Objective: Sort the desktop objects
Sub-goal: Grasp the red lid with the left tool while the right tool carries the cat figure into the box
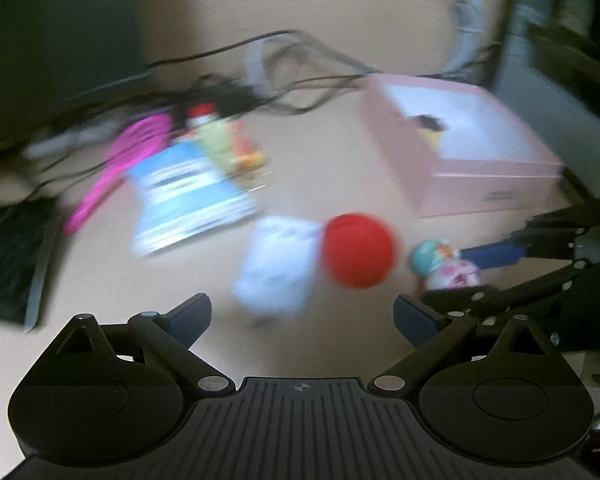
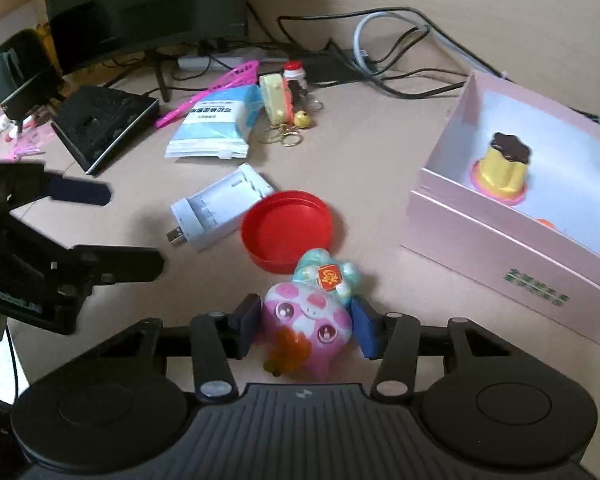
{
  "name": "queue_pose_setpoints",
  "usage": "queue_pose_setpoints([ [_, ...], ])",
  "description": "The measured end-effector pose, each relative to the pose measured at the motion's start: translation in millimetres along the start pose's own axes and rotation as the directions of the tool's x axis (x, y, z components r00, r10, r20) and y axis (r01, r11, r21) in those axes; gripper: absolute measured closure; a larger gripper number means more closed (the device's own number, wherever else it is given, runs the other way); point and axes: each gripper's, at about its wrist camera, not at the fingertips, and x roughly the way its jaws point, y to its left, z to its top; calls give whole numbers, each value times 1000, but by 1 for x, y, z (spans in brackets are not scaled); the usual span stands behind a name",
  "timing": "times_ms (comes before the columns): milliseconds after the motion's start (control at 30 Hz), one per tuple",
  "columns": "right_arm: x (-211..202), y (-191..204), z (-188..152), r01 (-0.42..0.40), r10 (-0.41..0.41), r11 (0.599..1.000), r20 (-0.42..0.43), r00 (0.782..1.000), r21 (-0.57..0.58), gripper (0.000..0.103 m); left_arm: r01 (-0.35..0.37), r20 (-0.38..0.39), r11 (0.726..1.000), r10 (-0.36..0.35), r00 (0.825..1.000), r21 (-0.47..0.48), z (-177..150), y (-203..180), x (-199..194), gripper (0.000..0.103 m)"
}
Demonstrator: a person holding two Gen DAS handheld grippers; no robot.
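Right wrist: pink toy (image 2: 308,320) between right tongs (image 2: 305,326) pads.

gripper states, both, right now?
Left gripper: open, nothing between its fingers.
Right gripper: pink toy figure between its fingers; whether the pads press it cannot be told.

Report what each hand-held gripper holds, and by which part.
Left hand-held gripper: nothing. Right hand-held gripper: flanks the pink toy figure at its head's sides; whether it grips cannot be told.
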Motion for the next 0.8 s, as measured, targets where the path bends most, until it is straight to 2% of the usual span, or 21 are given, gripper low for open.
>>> queue_pose_setpoints([
  [100, -22, -14, -14, 61, -61, 998, 25, 998, 16, 56, 96, -28, 995, -95, 995, 1, 8, -19, 21, 3],
  [300, -56, -43, -37, 126, -131, 984, 31, 991, 125, 56, 22, -124, 1000, -22, 992, -4, 26, -40, 73, 3],
  [367, -64, -47, -43, 127, -134, 980, 31, 991, 151, 56, 0, -118, 1000, 1, 993, 11, 31, -46, 81, 3],
  [433, -69, -49, -47, 124, -132, 978, 33, 991, 170, 56, -28, -116, 999, 30, 993, 21, 36, -51, 88, 9],
  [500, -75, -50, -48, 124, -132, 977, 33, 991, 176, 56, -52, -103, 998, 54, 993, 25, 38, -53, 88, 16],
  [533, -78, -51, -48, 124, -132, 977, 35, 991, 175, 56, -51, -99, 998, 53, 994, 22, 39, -52, 87, 22],
  [567, -83, -51, -48, 125, -133, 977, 37, 990, 173, 56, -53, -92, 998, 55, 994, 25, 40, -52, 85, 32],
  [700, -105, -54, -44, 128, -137, 981, 54, 989, 146, 56, -29, -85, 997, 35, 996, 69, 36, -60, 70, 35],
  [800, -126, -61, -31, 152, -165, 981, 99, 981, 124, 56, 30, -37, 992, -26, 999, 121, 43, -71, 43, 35],
])
